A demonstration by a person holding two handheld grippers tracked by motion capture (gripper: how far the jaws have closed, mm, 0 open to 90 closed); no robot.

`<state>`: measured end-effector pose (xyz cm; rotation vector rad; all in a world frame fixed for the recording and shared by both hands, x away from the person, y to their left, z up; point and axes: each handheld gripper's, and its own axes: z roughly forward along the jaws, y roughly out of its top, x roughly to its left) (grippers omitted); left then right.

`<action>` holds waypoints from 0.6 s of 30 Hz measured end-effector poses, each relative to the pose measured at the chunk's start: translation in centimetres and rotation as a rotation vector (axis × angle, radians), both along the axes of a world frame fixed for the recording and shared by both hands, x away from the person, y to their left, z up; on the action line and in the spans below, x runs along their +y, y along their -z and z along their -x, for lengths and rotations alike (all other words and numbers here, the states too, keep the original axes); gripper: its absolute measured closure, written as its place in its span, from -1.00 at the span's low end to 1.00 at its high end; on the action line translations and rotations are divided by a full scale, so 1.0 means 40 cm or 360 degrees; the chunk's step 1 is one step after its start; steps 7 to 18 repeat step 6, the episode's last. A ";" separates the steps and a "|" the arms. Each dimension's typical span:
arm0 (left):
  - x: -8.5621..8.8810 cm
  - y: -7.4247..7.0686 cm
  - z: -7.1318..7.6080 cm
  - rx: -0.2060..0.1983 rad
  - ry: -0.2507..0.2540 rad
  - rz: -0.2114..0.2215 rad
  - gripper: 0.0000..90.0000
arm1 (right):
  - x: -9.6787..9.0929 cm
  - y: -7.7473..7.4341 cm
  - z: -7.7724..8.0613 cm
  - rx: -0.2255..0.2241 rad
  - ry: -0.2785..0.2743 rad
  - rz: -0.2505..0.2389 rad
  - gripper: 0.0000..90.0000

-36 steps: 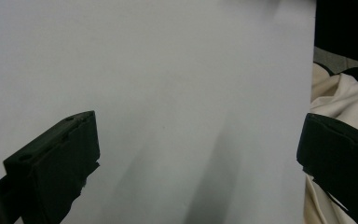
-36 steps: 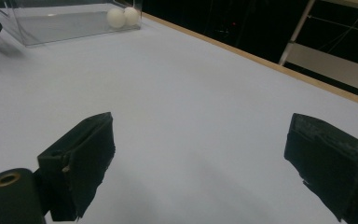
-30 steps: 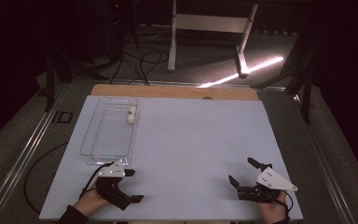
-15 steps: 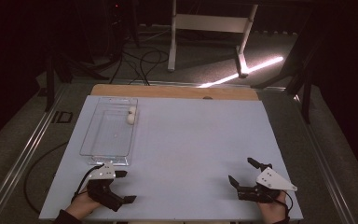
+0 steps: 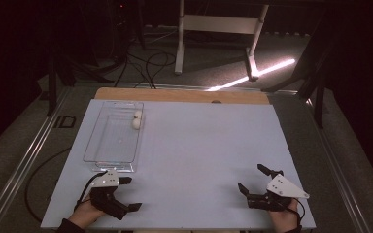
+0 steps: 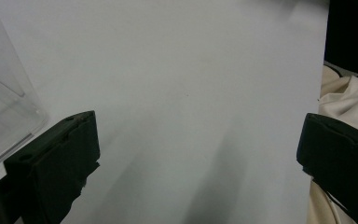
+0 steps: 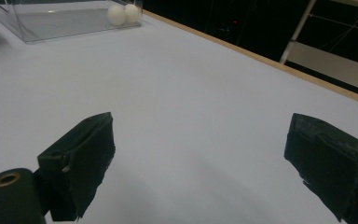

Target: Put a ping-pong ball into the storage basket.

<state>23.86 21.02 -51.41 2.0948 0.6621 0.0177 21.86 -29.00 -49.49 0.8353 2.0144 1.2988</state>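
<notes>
Left hand-held gripper (image 5: 125, 193) is sliding back, open and empty; balls (image 5: 137, 119) are lying straight ahead in tray (image 5: 94, 145), nearer it.

White table (image 5: 194, 160) with clear tray (image 5: 112, 141) directly on it

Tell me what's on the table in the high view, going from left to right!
Left gripper → clear box → two white balls in the box's far right corner → bare white table → right gripper. Both grippers have their jaws open, holding nothing.
</notes>
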 end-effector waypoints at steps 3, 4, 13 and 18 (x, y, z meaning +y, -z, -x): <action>-0.002 0.001 0.000 0.0002 0.0002 -0.0001 -0.99 | 0.000 0.000 0.000 0.0001 0.0003 0.0000 -0.81; -0.003 0.000 0.000 0.0000 0.0010 -0.0001 -0.99 | 0.000 0.001 -0.001 0.0002 0.0002 0.0000 -0.81; -0.003 0.000 0.000 0.0000 0.0010 -0.0001 -0.99 | 0.000 0.001 0.000 0.0010 0.0001 0.0001 -0.81; -0.003 0.000 0.000 0.0000 0.0010 -0.0001 -0.99 | 0.000 0.001 0.000 0.0010 0.0001 0.0001 -0.81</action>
